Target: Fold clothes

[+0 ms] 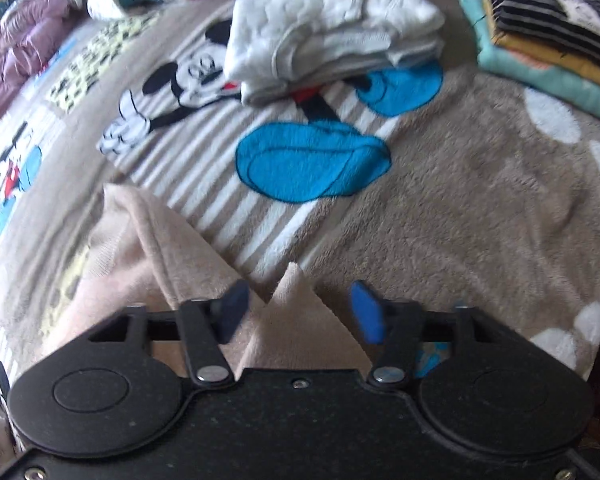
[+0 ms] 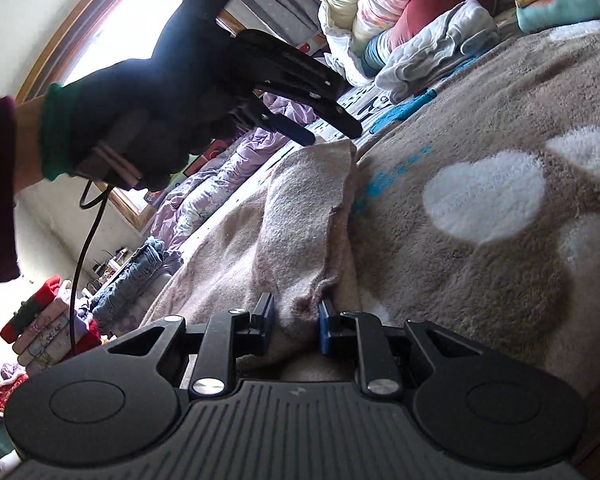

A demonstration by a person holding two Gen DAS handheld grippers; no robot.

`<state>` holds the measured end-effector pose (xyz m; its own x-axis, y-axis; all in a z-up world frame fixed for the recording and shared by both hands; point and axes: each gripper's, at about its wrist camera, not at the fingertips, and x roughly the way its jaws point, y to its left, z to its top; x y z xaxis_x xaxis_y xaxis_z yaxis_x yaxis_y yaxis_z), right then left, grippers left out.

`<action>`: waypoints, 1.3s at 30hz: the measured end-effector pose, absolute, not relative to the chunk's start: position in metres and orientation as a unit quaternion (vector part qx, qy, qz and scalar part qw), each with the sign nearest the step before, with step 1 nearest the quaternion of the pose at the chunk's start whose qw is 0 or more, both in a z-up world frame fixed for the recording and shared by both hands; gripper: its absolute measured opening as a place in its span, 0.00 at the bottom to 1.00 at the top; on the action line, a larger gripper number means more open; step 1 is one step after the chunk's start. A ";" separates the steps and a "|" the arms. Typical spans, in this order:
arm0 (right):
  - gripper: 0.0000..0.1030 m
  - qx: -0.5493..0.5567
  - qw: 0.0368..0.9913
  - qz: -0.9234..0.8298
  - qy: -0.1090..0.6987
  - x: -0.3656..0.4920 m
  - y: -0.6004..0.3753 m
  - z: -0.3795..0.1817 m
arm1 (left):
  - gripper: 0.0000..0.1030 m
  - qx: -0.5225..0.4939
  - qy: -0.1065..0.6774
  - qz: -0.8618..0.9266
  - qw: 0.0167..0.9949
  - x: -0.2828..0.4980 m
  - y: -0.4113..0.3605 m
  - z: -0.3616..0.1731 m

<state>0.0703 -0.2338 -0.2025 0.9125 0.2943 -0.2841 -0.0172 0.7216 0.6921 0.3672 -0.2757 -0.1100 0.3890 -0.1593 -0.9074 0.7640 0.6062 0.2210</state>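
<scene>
Garment: a pale beige knit piece (image 1: pixel 300 320) lies on the bed blanket (image 1: pixel 480 200) in the lower middle of the left wrist frame; one pointed corner stands up between the fingers, and another flap (image 1: pixel 148 232) rises at the lower left.
Same garment, other view: in the right wrist frame it runs from the bottom centre up to the middle (image 2: pixel 308 208), partly bunched, with one edge lifted.
Step in hand: I judge that both claws work on one edge of this piece, to spread it or to bring it over for a fold; which of the two, the pictures do not settle.
Next move calls for: both corners kept level and the cloth kept taut, so that the edge lands straight.
Left claw (image 1: pixel 300 312): released, the blue pads (image 1: pixel 366 312) well apart; the corner stands between them and no pad presses it.
Right claw (image 2: pixel 296 320): narrowly parted, with a fold of the cloth between the pads; whether it really grips, I cannot tell.
Around: a folded white stack (image 1: pixel 332 28) at the upper centre, a striped and teal pile (image 1: pixel 540 40) at the upper right.
</scene>
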 end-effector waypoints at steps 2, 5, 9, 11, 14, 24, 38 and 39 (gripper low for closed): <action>0.21 0.365 0.907 0.086 0.192 0.070 -0.234 -0.203 | 0.16 0.334 0.469 -0.296 0.762 0.369 -0.278 -0.114; 0.20 0.376 0.901 0.088 0.195 0.071 -0.238 -0.203 | 0.06 0.327 0.453 -0.316 0.767 0.363 -0.279 -0.106; 0.19 0.389 0.897 0.086 0.193 0.066 -0.244 -0.198 | 0.05 0.293 0.415 -0.354 0.785 0.353 -0.282 -0.087; 0.19 0.393 0.898 0.079 0.182 0.060 -0.252 -0.194 | 0.05 0.276 0.395 -0.373 0.793 0.348 -0.283 -0.077; 0.19 0.401 0.899 0.065 0.164 0.051 -0.266 -0.187 | 0.05 0.250 0.364 -0.400 0.803 0.341 -0.285 -0.063; 0.15 0.393 0.912 -0.012 0.112 0.026 -0.323 -0.176 | 0.05 0.181 0.304 -0.461 0.814 0.332 -0.311 -0.052; 0.08 0.452 0.874 -0.095 0.151 0.010 -0.364 -0.210 | 0.04 0.156 0.352 -0.464 0.798 0.346 -0.348 -0.112; 0.08 0.455 0.872 -0.092 0.156 0.009 -0.362 -0.210 | 0.05 0.159 0.351 -0.455 0.803 0.345 -0.348 -0.112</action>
